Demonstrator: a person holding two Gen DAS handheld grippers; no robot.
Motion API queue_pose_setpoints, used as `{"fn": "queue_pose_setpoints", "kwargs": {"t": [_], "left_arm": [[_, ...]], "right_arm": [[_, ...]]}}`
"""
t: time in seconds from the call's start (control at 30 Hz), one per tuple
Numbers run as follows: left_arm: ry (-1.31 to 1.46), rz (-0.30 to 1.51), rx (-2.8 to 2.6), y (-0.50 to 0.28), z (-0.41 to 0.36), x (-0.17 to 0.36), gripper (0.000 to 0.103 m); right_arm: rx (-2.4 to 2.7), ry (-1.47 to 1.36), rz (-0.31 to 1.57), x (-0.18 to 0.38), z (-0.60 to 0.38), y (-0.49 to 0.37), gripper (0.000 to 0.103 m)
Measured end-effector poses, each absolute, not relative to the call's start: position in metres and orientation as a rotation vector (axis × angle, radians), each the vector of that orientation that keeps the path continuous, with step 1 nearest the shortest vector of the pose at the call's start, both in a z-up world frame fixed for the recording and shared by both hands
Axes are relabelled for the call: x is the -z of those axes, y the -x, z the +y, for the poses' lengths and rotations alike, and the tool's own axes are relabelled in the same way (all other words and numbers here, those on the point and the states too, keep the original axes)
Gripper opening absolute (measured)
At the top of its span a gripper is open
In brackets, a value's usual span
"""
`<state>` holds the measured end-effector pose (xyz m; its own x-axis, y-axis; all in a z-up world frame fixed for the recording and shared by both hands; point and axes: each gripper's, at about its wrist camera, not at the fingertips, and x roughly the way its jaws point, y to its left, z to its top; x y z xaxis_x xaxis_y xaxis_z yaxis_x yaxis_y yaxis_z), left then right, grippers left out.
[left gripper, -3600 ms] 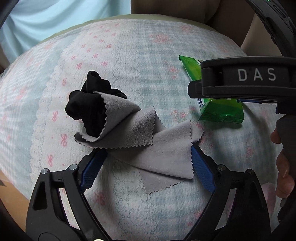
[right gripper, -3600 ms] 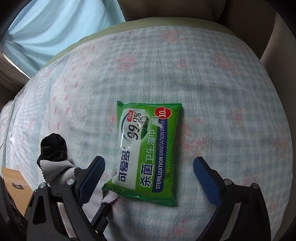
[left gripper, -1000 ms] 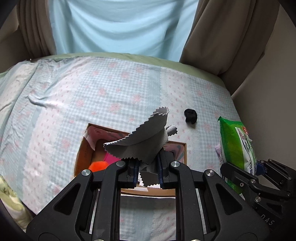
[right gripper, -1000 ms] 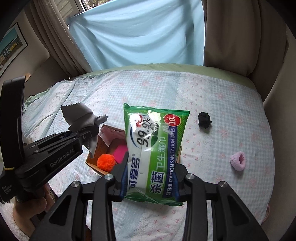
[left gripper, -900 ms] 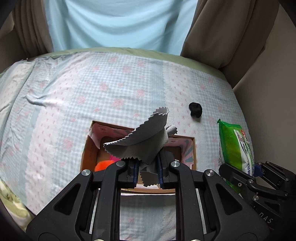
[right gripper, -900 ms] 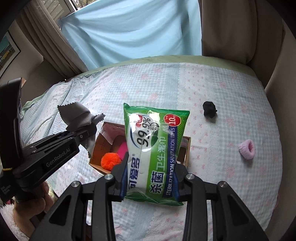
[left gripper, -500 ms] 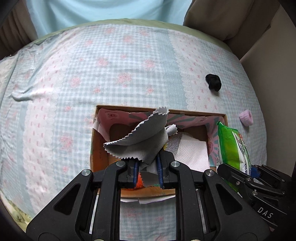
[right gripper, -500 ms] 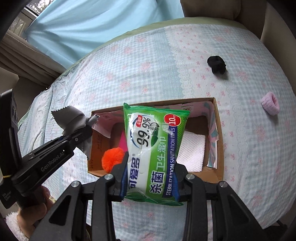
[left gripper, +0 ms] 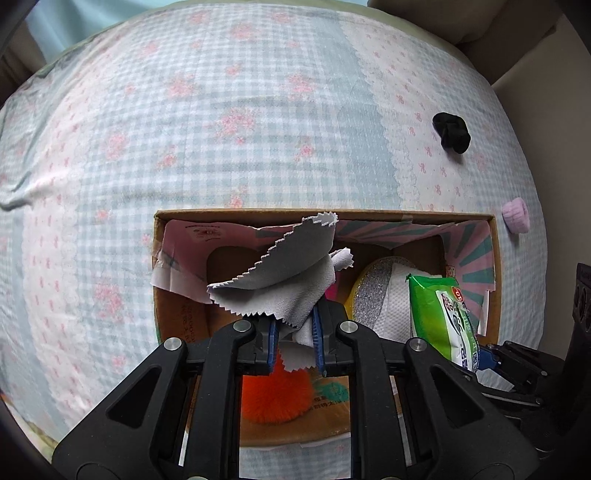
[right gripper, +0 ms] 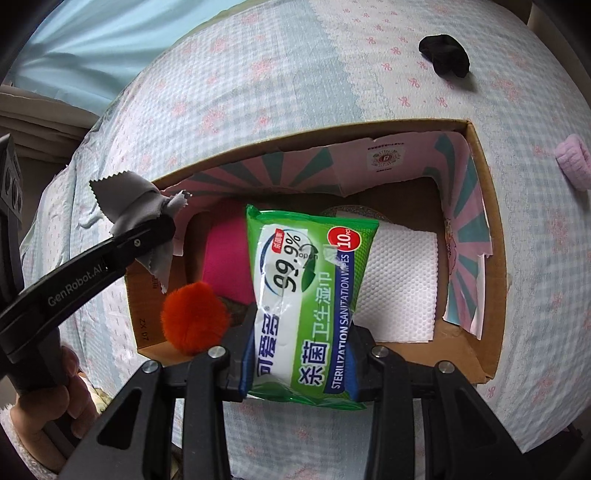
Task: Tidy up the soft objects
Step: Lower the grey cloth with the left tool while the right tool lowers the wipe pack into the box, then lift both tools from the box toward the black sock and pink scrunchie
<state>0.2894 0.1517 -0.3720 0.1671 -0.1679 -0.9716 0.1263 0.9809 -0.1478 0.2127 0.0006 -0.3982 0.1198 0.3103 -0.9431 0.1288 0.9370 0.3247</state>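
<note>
My left gripper point(left gripper: 294, 345) is shut on a grey cloth with zigzag edges point(left gripper: 284, 280), held above the left half of an open cardboard box point(left gripper: 162, 325). It also shows in the right wrist view point(right gripper: 129, 203). My right gripper point(right gripper: 299, 365) is shut on a green wet-wipes pack point(right gripper: 306, 302), held above the box point(right gripper: 491, 258); the pack also shows in the left wrist view point(left gripper: 443, 317). In the box lie an orange pom-pom point(right gripper: 194, 319), a pink item point(right gripper: 227, 266), a white tissue point(right gripper: 399, 284) and a glittery silver piece point(left gripper: 371, 299).
The box sits on a bed with a checked, pink-flowered cover point(left gripper: 221, 122). A black sock bundle point(left gripper: 452, 131) and a pink scrunchie point(left gripper: 515, 219) lie on the cover beyond the box to the right. A curtain point(right gripper: 92, 33) hangs behind the bed.
Both grippers have come down and closer to the box with their loads; the box now fills much more of both views. The grips are unchanged.
</note>
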Motion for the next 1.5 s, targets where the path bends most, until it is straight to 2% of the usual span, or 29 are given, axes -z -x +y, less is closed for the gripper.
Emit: {"fn": "queue_pose_setpoints", "kwargs": {"t": [0.07, 0.1, 0.13, 0.17, 0.2, 0.23, 0.53, 0.83, 1.13, 1.5], "left_arm": [[0.01, 1.395, 0.212, -0.294, 0.147, 0.375, 0.014], [0.003, 1.403, 0.216, -0.296, 0.145, 0.376, 0.024], [0.003, 1.412, 0.222, -0.297, 0.143, 0.378, 0.036], [-0.001, 1.416, 0.221, -0.297, 0.141, 0.379, 0.079], [-0.008, 1.417, 0.219, -0.295, 0.14, 0.379, 0.101], [-0.007, 1.402, 0.218, -0.294, 0.14, 0.379, 0.103], [0.045, 1.437, 0.189, -0.29, 0.143, 0.391, 0.103], [0.051, 1.391, 0.176, -0.276, 0.145, 0.357, 0.103], [0.055, 1.306, 0.173, -0.246, 0.148, 0.304, 0.103], [0.05, 1.163, 0.124, -0.187, 0.155, 0.2, 0.103]], "right_arm": [[-0.134, -0.338, 1.463, 0.402, 0.0, -0.215, 0.038], [-0.137, -0.325, 1.464, 0.403, 0.0, -0.215, 0.041], [-0.142, -0.312, 1.466, 0.405, 0.0, -0.215, 0.052], [-0.145, -0.303, 1.461, 0.407, 0.0, -0.215, 0.078], [-0.152, -0.301, 1.45, 0.408, -0.001, -0.214, 0.093], [-0.16, -0.299, 1.443, 0.409, -0.002, -0.213, 0.103], [-0.17, -0.238, 1.411, 0.415, -0.007, -0.208, 0.103], [-0.179, -0.205, 1.358, 0.392, -0.009, -0.204, 0.103], [-0.197, -0.168, 1.292, 0.349, -0.004, -0.184, 0.103], [-0.166, -0.118, 1.162, 0.25, -0.015, -0.14, 0.103]]}}
